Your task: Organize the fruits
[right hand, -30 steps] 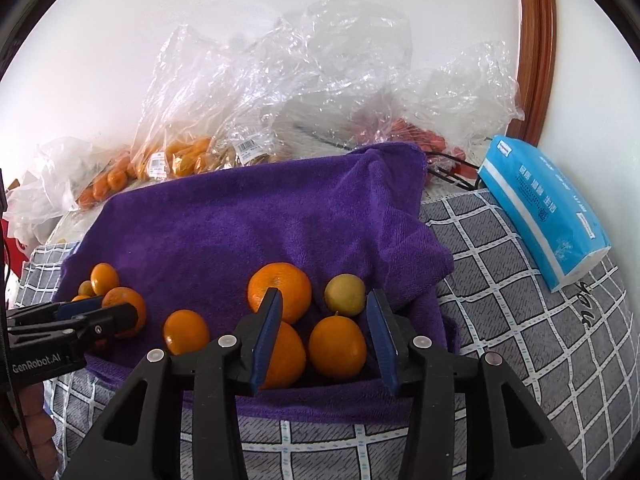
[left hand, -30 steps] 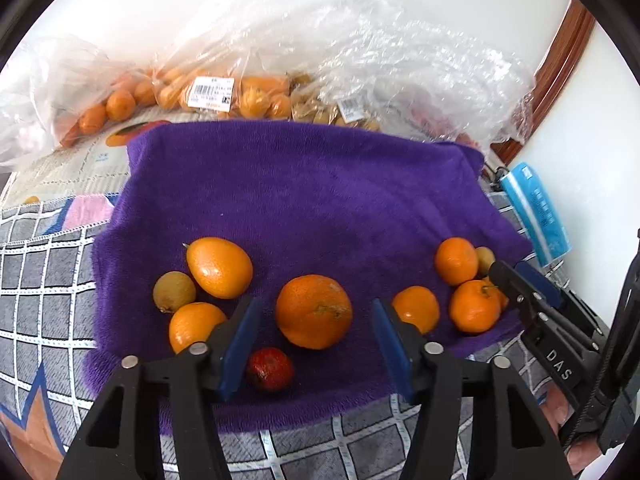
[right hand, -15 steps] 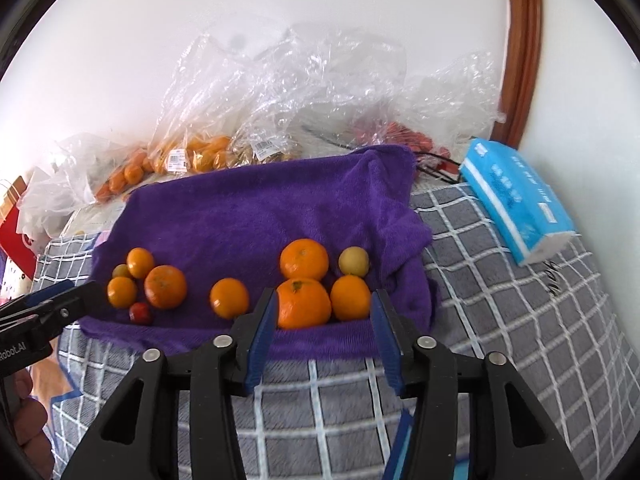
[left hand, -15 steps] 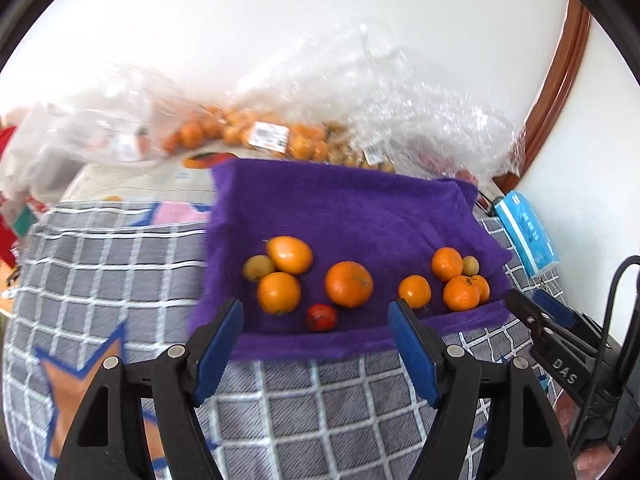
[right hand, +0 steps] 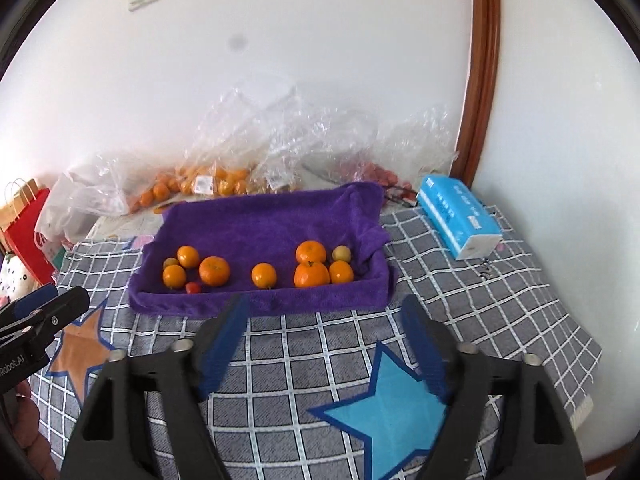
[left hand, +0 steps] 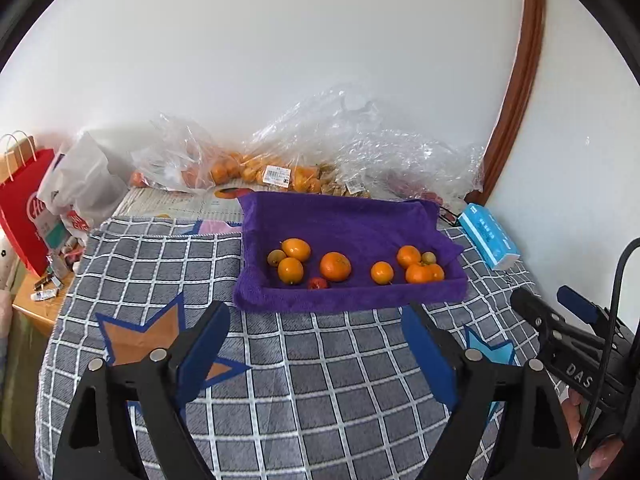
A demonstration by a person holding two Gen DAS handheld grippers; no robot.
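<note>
The checked blanket [right hand: 320,344] in front of the purple towel [right hand: 260,224] is bare. Behind the towel, plastic bags [right hand: 248,160] block the way. Right of it sits a blue tissue pack [right hand: 460,216].

A grey checked cover [right hand: 460,312] with star patches spreads over the surface. On it lie a purple towel [right hand: 264,220] at center, a blue tissue pack [right hand: 460,216] far right, and clear bags [left hand: 360,160] along the far wall.
</note>
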